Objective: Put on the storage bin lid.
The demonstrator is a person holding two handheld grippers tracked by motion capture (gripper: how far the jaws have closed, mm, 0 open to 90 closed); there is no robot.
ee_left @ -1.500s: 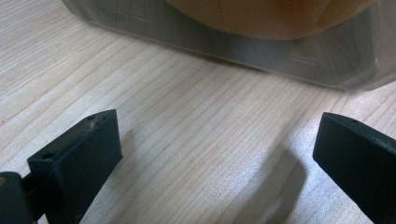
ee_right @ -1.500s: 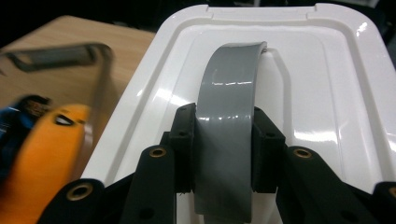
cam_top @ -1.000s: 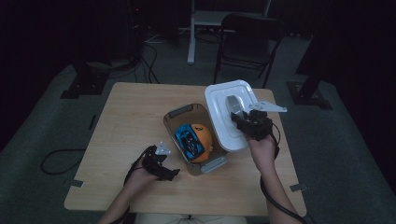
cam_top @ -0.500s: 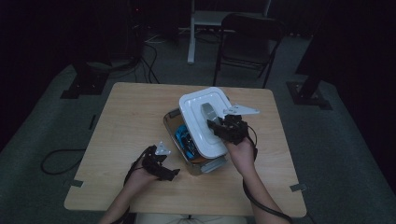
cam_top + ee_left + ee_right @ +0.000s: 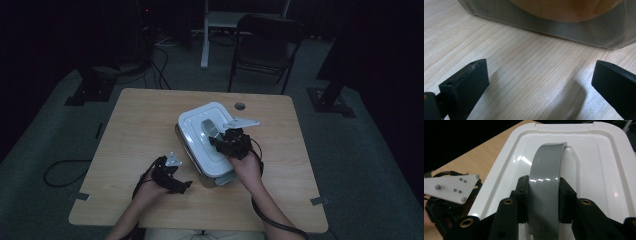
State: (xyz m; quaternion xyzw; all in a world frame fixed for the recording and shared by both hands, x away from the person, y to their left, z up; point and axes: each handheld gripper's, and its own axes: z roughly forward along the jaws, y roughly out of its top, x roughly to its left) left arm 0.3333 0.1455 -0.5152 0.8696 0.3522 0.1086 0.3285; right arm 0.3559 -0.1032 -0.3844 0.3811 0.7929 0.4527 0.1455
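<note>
A white lid (image 5: pixel 197 135) with a grey arched handle (image 5: pixel 209 127) lies over a clear container (image 5: pixel 207 179) in the middle of the table. My right gripper (image 5: pixel 221 142) is shut on that handle; in the right gripper view its jaws (image 5: pixel 543 200) clamp the grey handle (image 5: pixel 546 165) from both sides above the white lid (image 5: pixel 599 170). My left gripper (image 5: pixel 182 183) rests on the table just left of the container's near corner. Its jaws (image 5: pixel 540 82) stand wide apart over bare wood, facing the clear container wall (image 5: pixel 574 32), with something orange (image 5: pixel 564 10) behind it.
The wooden table (image 5: pixel 140 120) has a round cable hole (image 5: pixel 240 106) behind the lid. A dark folding chair (image 5: pixel 265 45) stands beyond the far edge, and cables (image 5: pixel 60 172) lie on the floor at the left. The left gripper's white plate (image 5: pixel 451 188) shows beside the lid.
My right gripper has carried the lid left and down over the container, covering the blue and orange things inside. The left gripper has stayed where it was.
</note>
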